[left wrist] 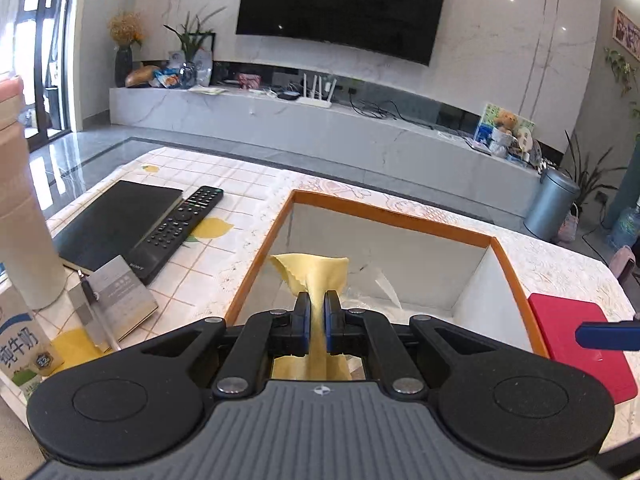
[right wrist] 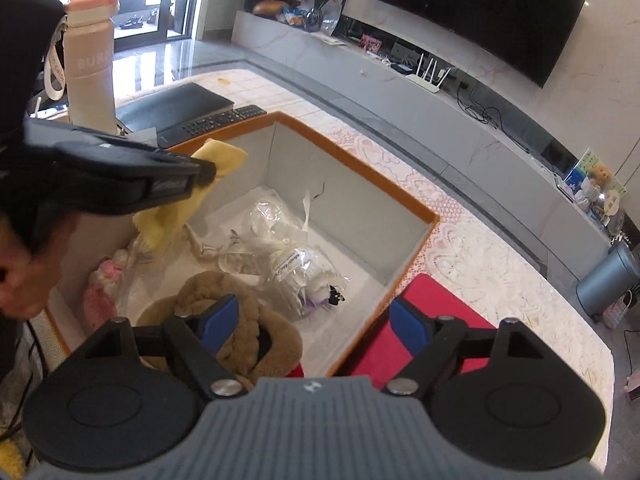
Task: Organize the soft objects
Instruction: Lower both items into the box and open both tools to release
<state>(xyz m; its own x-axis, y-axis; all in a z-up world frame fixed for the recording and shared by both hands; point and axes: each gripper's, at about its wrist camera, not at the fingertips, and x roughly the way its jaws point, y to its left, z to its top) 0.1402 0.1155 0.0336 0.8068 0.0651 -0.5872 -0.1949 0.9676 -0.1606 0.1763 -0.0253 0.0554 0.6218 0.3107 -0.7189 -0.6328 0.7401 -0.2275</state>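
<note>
Left wrist view: left gripper (left wrist: 317,312) pinched tight on a yellow cloth (left wrist: 310,270), fabric bunched between the blue pads and fanning out beyond the tips, hanging above the open orange-rimmed box (left wrist: 384,216).

Right wrist view: right gripper (right wrist: 316,320) spread wide, nothing between the fingers, hovering over the near end of the same box (right wrist: 360,172). Directly below and just ahead of its left finger, a brown plush item (right wrist: 244,320) lying inside the box, not touched by either pad as far as can be told. Further in, a clear bag of white stuffed items (right wrist: 296,264) on the box floor, and a pink fluffy piece (right wrist: 100,292) against the near-left wall.

Progress, judging by the contents: well under way, with several soft things already in the box. Remaining at least: lowering and releasing the yellow cloth, which in the right wrist view (right wrist: 192,192) dangles over the left wall of the box, partly above the interior, still off the floor.

Other soft things awaiting collection: none clearly visible. On the table (left wrist: 248,184) only hard items to the left of the box, namely a black notebook (left wrist: 120,220), a remote control (left wrist: 180,228) and a milk carton (left wrist: 22,356), plus a red flat object (left wrist: 580,344) just beside the box's right wall, whether soft or stiff impossible to tell.
</note>
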